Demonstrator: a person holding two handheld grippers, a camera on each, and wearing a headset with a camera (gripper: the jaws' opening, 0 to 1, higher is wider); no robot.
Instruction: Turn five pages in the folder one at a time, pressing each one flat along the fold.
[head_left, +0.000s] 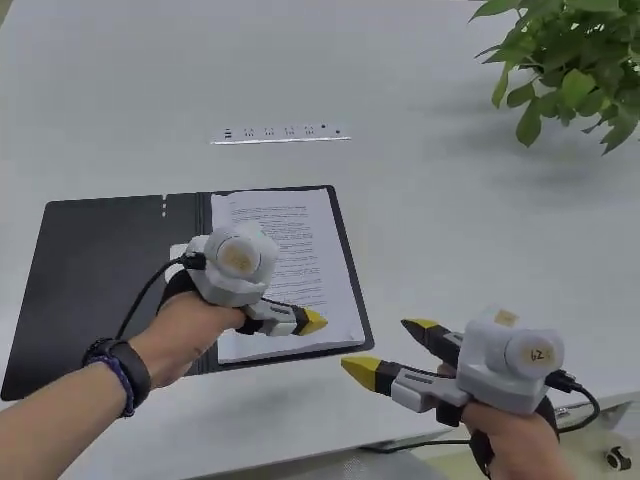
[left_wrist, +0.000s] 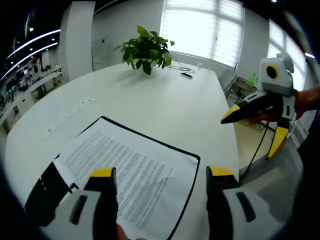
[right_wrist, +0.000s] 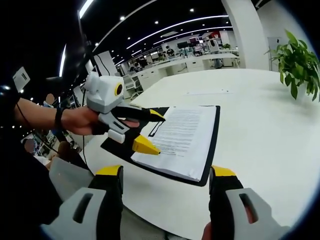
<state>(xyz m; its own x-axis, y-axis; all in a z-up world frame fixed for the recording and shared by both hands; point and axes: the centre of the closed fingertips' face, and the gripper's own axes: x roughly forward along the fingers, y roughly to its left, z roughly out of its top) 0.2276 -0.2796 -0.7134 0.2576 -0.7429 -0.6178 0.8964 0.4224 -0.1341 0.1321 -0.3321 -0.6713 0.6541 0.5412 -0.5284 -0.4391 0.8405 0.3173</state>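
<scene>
A black folder (head_left: 100, 280) lies open on the white table, its left cover bare and a stack of printed pages (head_left: 290, 250) on its right half. My left gripper (head_left: 305, 322) hovers over the lower part of the pages (left_wrist: 130, 170), open, with nothing between its yellow-tipped jaws (left_wrist: 161, 172). My right gripper (head_left: 390, 346) is off the folder's lower right corner, near the table's front edge. It points left toward the pages (right_wrist: 185, 135), open and empty (right_wrist: 166, 171). The top page lies flat.
A strip of sockets (head_left: 280, 133) is set into the table beyond the folder. A potted plant (head_left: 570, 60) stands at the far right. A small dark object (left_wrist: 187, 75) lies near the plant. The table's front edge runs just beneath the right gripper.
</scene>
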